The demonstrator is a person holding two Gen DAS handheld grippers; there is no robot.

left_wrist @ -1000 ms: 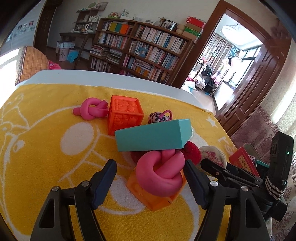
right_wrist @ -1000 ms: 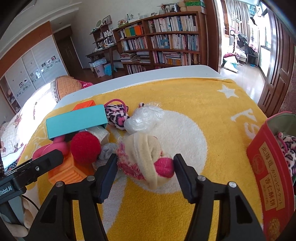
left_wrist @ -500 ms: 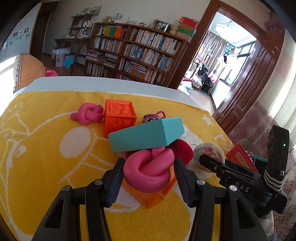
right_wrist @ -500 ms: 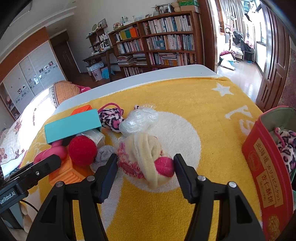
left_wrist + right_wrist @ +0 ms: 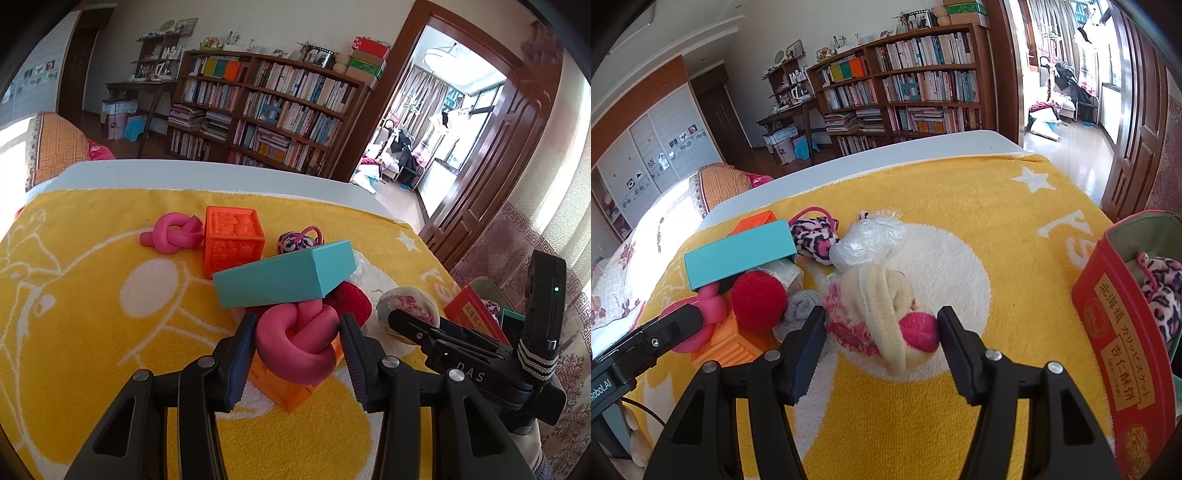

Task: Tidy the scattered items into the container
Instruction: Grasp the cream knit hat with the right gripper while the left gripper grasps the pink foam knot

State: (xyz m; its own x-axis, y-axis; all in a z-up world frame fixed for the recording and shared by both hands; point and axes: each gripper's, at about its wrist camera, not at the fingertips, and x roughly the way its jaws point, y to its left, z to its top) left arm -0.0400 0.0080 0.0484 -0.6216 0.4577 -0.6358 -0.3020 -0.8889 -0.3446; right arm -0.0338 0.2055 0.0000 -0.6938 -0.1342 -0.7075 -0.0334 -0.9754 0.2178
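Note:
My left gripper [image 5: 298,345] is shut on a pink knotted toy [image 5: 297,341] that sits on an orange ridged block [image 5: 291,387]. A teal box [image 5: 284,275] leans on the pile just behind it, beside a red ball [image 5: 351,301]. My right gripper [image 5: 881,332] is shut on a cream and pink rolled sock bundle [image 5: 882,317] lying on the yellow towel [image 5: 997,229]. The red tin container [image 5: 1123,350] stands at the right and holds a leopard-print pouch [image 5: 1161,291].
A second pink knot [image 5: 171,236], an orange embossed cube [image 5: 232,243], a leopard-print pouch [image 5: 814,236], a clear plastic bag [image 5: 866,240] and a grey sock [image 5: 801,306] lie on the towel. The table's white far edge [image 5: 221,177] is behind them.
The left gripper's jaws closed in from wide open onto the pink knotted toy. The right gripper kept its hold on the sock bundle and barely moved.

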